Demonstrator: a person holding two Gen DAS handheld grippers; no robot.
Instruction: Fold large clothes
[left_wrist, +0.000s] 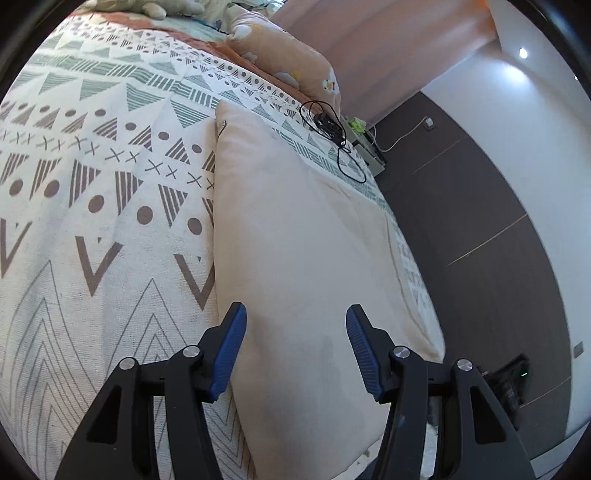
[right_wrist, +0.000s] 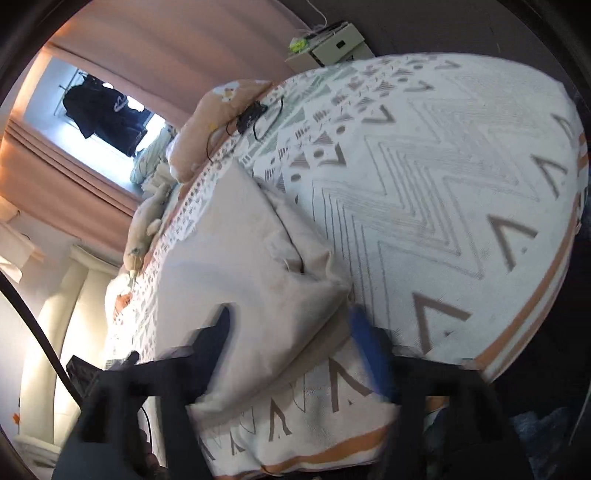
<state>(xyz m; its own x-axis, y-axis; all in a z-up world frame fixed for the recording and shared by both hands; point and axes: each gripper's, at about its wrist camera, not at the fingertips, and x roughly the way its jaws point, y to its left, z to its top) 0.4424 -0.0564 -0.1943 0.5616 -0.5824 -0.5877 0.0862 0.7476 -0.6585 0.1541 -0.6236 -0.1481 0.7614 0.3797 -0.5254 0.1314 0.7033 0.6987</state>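
**Both grippers open over the folded cream garment**

Nearest the left wrist camera, the left gripper (left_wrist: 296, 325) stands with its blue pads (left_wrist: 228, 350) apart and nothing pinched between them; the cream garment (left_wrist: 295, 229) lies flat beneath and runs away from it as a long folded strip. To the left of that strip spreads the patterned bedspread (left_wrist: 92, 166), with triangles, dots and crosses. Further right, a black cable (left_wrist: 332, 136) with a small black device lies on the bedspread near a peach pillow (left_wrist: 291, 62), and the dark wall panels fall away beyond the bed edge.

In the right wrist view, the right gripper (right_wrist: 291, 321) is blurred, its jaws spread wide either side of the garment's bunched corner (right_wrist: 314, 291), not pressing it. A pink curtain (right_wrist: 177, 40) hangs behind.
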